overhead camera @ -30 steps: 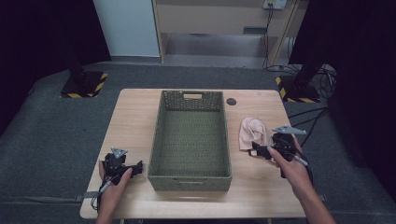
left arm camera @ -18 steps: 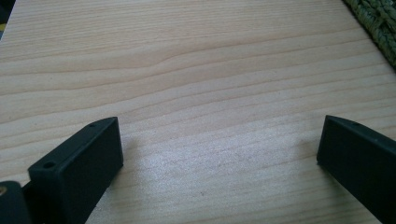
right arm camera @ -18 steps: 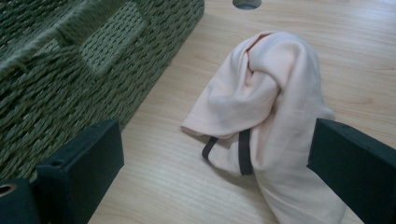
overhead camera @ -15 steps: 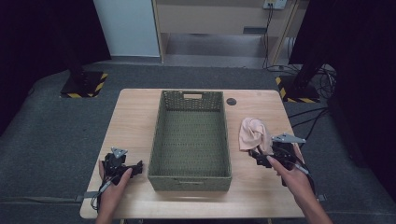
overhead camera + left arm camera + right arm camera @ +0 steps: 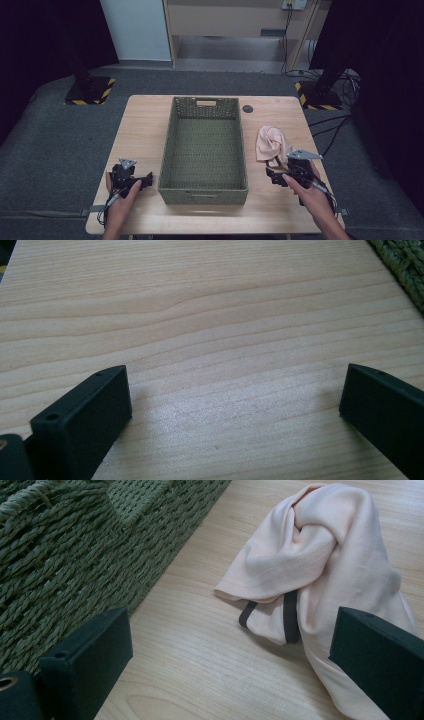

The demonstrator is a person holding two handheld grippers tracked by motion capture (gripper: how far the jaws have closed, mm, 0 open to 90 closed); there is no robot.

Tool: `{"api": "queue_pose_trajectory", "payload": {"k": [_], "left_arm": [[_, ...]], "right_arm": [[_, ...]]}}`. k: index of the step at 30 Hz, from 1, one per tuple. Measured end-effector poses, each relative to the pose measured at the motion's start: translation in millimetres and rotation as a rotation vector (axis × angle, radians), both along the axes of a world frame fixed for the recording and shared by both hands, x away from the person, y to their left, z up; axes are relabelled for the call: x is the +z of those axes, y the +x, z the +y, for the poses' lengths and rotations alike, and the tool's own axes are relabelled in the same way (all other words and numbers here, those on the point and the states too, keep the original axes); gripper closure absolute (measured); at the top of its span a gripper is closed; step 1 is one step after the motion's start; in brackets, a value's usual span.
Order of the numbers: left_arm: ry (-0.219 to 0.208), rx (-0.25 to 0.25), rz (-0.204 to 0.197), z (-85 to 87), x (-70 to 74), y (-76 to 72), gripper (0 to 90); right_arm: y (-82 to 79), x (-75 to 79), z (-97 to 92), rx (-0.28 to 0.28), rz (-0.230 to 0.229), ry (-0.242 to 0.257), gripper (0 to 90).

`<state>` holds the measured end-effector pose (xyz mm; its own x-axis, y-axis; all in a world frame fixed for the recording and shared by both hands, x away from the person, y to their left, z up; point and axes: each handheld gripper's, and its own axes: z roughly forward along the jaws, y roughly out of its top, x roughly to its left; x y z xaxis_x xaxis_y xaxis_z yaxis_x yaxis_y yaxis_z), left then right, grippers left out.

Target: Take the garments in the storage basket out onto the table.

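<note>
Two hand-held grippers are in play, one at each near corner of the tabletop (image 5: 145, 120), with the green woven basket (image 5: 204, 186) standing between them. Starting at the left: the left hand-held gripper (image 5: 142, 179) rests low on the wood just beside the basket's near left corner, its jaws spread wide with nothing but bare grain between them. It looks idle, and for this step it does best to stay put, clear of the basket's rim.

The basket itself is empty as far as I can see, its long side wall running close along the cloth's side of the table.

To the right of it lies the pink cloth (image 5: 270, 142), bunched into a soft heap with a dark strap or trim (image 5: 290, 615) poking out underneath. It sits near the basket but apart from it, flat on the wood. The right hand-held gripper (image 5: 273, 176) sits just short of the cloth's near edge, jaws wide apart and empty, pointed at the heap.

I judge the step in hand to be taking hold of the cloth, likely to move it into the basket. Doing it well means coming forward and down so that one jaw lands on either side of a thick fold rather than a single thin edge, which could slip out. The hemmed ridge (image 5: 295, 562) near the middle looks like the fullest bite. Closing too near the wood risks scraping the tabletop and catching only the strap.
</note>
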<state>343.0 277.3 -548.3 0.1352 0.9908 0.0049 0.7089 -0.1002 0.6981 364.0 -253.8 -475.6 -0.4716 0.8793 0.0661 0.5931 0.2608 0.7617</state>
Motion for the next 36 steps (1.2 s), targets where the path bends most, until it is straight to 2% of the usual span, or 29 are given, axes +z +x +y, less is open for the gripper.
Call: {"api": "queue_pose_trajectory", "payload": {"k": [10,36], "left_arm": [[0.000,0.000,0.000,0.0,0.0,0.0,0.0],[0.000,0.000,0.000,0.0,0.0,0.0,0.0]], "right_arm": [[-9.8,-9.3,-1.6,0.001,0.018,0.010,3.2],[-29.0,-43.0,6.4,0.054,0.077,-0.016,3.3]]}}
